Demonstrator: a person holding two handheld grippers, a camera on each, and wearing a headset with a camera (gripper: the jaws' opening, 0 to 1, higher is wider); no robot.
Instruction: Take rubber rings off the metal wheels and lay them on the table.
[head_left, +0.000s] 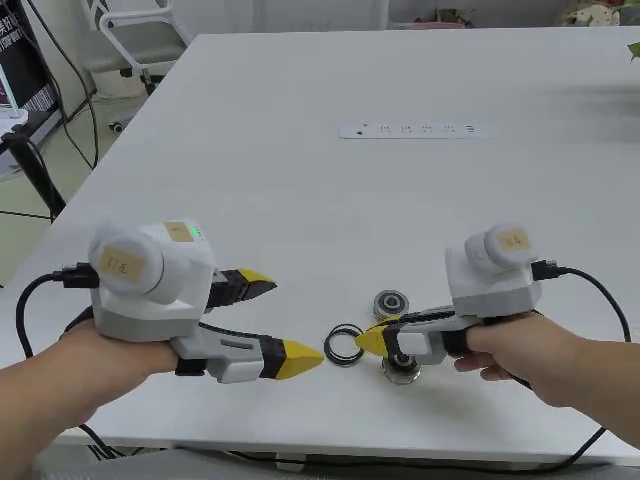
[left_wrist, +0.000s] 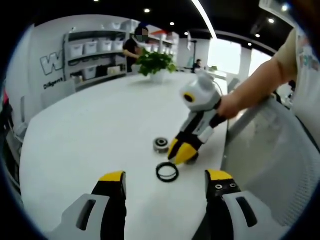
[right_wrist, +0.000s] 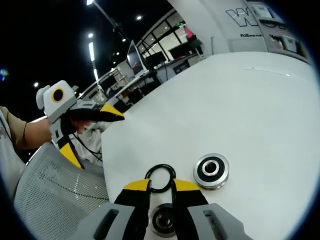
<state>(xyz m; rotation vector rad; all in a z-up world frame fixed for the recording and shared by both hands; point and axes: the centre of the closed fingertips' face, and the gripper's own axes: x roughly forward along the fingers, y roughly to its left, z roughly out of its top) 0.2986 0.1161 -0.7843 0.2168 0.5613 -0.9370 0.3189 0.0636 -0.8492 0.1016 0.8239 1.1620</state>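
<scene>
1. The near wheel was half hidden under my right gripper. Its jaws stood nearly together, and I could not tell whether they pinched it.
2. A rubber ring lay flat on the table, just left of those tips.
3. The second wheel sat farther off, unobstructed.
4. My left gripper hovered left of the ring, jaws spread wide and empty.

Open-plan office: storage shelves, monitor, potted plant, white table.
</scene>
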